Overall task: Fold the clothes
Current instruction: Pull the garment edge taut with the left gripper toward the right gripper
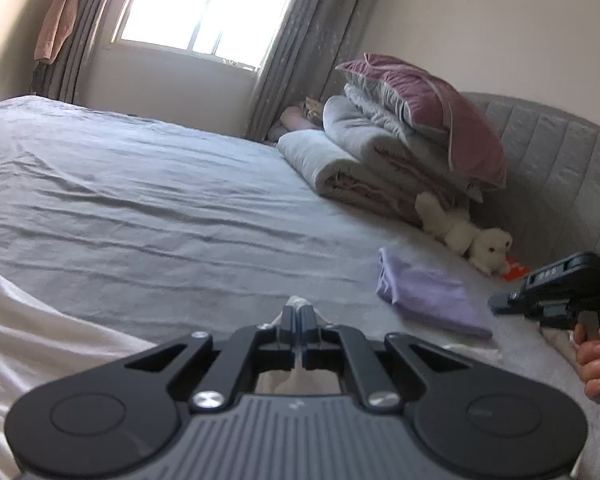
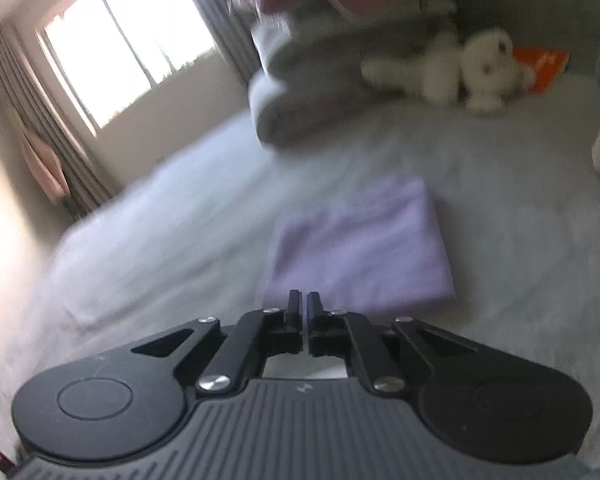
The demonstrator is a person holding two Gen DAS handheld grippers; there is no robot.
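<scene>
Left gripper (image 1: 299,312) and right gripper (image 2: 303,300): black linkage arms, silver screws, ribbed grey housing, round black side discs, slim black jaws.

Folded garment (image 1: 432,294) on bed (image 1: 160,208); plush toy (image 1: 472,236) behind; bedding stack (image 1: 392,140) beyond.

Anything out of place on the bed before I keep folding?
Little stands out. An orange packet sits on the sheet by the white plush toy, unlike the laundry. The folded lilac garment lies flat and square.
</scene>
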